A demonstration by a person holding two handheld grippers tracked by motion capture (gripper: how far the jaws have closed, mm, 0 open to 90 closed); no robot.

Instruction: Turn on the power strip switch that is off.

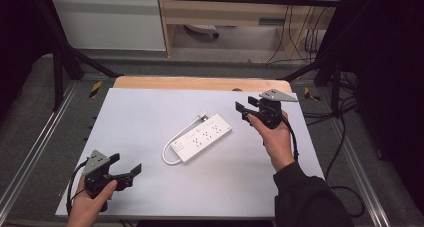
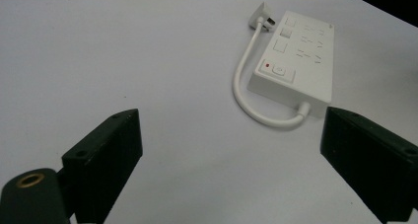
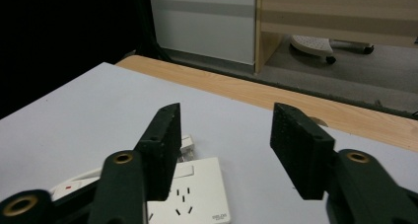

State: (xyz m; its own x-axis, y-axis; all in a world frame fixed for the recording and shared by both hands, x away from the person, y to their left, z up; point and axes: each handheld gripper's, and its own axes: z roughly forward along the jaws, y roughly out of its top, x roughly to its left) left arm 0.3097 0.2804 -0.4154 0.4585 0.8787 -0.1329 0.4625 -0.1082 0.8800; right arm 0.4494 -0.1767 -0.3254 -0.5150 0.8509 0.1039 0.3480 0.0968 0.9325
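A white power strip (image 1: 201, 136) lies at the middle of the white table top (image 1: 140, 117), its short white cable (image 1: 170, 146) looping round to a plug (image 1: 203, 118) beside it. The left gripper view has the power strip (image 2: 296, 61), with a red light near its switch, ahead and to the right. My left gripper (image 1: 125, 169) is open near the front left corner, nothing between its fingers (image 2: 106, 160). My right gripper (image 1: 244, 109) is open too, held above the table just right of the strip's far end (image 3: 197, 194).
A strip of wooden table (image 1: 200, 83) shows past the white top. Beyond it are a pale cabinet (image 1: 110, 22), a wooden shelf unit (image 1: 225, 12) and cables (image 1: 295, 37) on the floor. Black frame bars (image 1: 65, 57) stand at both back corners.
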